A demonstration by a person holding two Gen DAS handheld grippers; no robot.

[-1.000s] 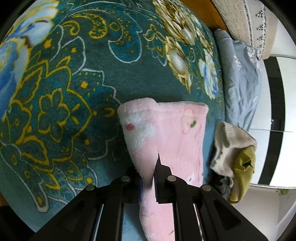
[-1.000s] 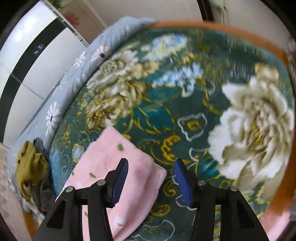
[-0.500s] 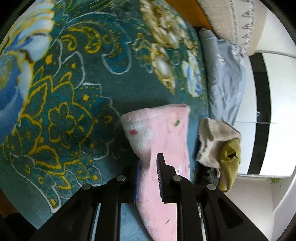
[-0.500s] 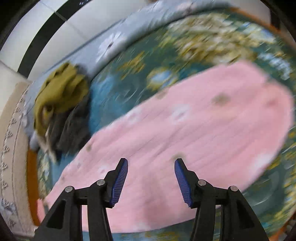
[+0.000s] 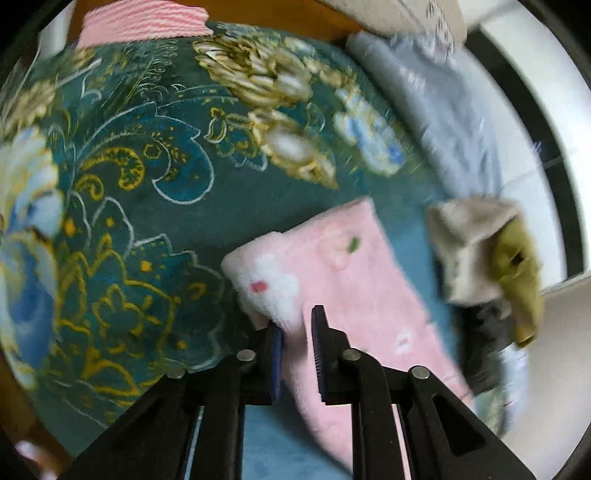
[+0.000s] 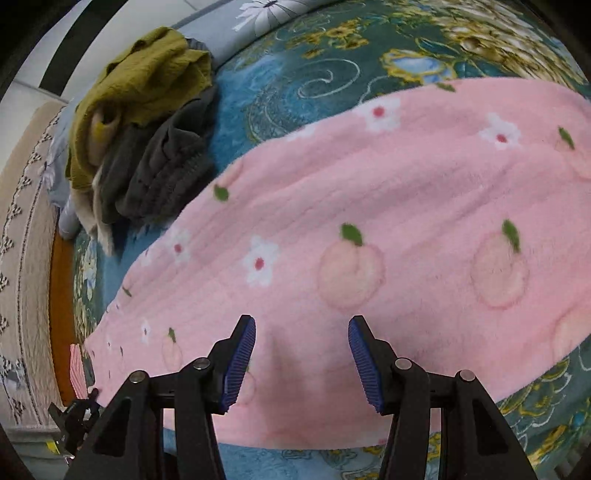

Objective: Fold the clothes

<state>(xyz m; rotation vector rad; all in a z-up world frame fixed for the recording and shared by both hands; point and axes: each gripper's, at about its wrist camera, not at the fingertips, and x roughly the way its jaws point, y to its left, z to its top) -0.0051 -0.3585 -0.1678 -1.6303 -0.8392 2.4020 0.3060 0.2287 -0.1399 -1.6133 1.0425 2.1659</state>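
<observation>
A pink fleece garment with peach and flower prints lies spread on the teal floral blanket. My right gripper is open, its fingers just above the garment near its close edge. In the left wrist view my left gripper is shut on a fold at the edge of the same pink garment, which lies folded double ahead of it.
A heap of unfolded clothes, olive and dark grey, lies at the blanket's edge, also seen in the left wrist view. A grey-blue flowered sheet and a pink striped cloth lie beyond.
My right gripper has swung from the blanket over onto the pink garment and come down close to it. My left gripper keeps its hold and has turned a little.
</observation>
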